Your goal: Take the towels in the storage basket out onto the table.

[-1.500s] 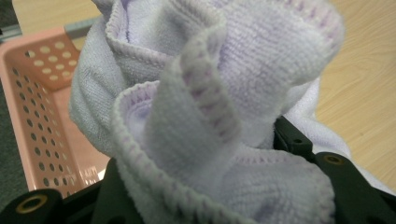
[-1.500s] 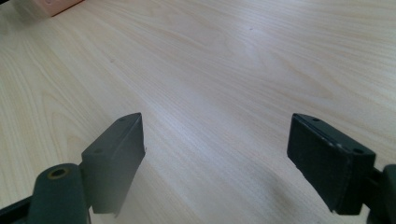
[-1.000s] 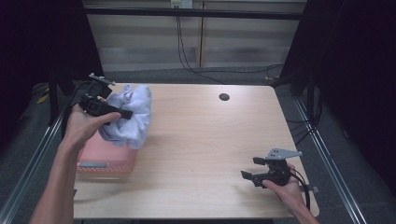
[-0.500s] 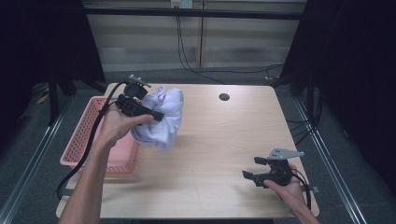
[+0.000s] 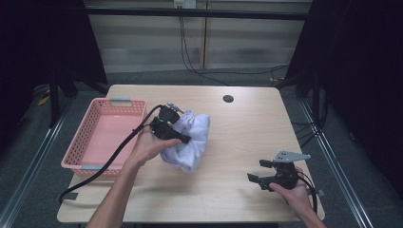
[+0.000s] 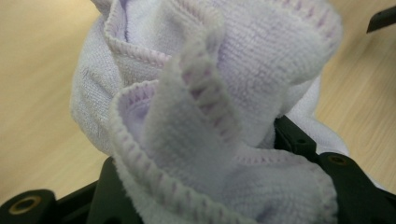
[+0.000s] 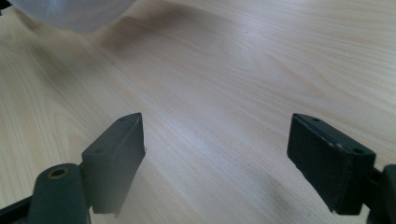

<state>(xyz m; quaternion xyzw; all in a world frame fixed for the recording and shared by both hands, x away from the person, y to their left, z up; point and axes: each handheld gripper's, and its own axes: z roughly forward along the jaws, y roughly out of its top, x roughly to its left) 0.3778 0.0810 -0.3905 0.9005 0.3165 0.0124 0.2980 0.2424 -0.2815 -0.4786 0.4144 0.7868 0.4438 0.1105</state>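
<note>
A bunched pale lavender towel (image 5: 194, 138) hangs just above the middle of the wooden table (image 5: 247, 137), and my left gripper (image 5: 181, 138) is shut on it from the left. In the left gripper view the towel (image 6: 210, 93) bulges thickly up between the black fingers (image 6: 348, 186), its stitched hem showing. My right gripper (image 5: 255, 180) rests low at the table's front right, open, with nothing between its fingers. In the right gripper view that gripper (image 7: 215, 140) faces bare wood, and the towel's edge (image 7: 70, 11) shows at the top left.
A pink slotted basket (image 5: 81, 142) stands at the table's left edge, nothing visible inside it. A small dark round hole (image 5: 228, 99) sits near the far edge. A black cable (image 5: 119, 152) trails from the left gripper over the basket's front corner.
My left hand has carried the towel rightward and down, from above the basket to the middle of the table. The right gripper has stayed where it was.
</note>
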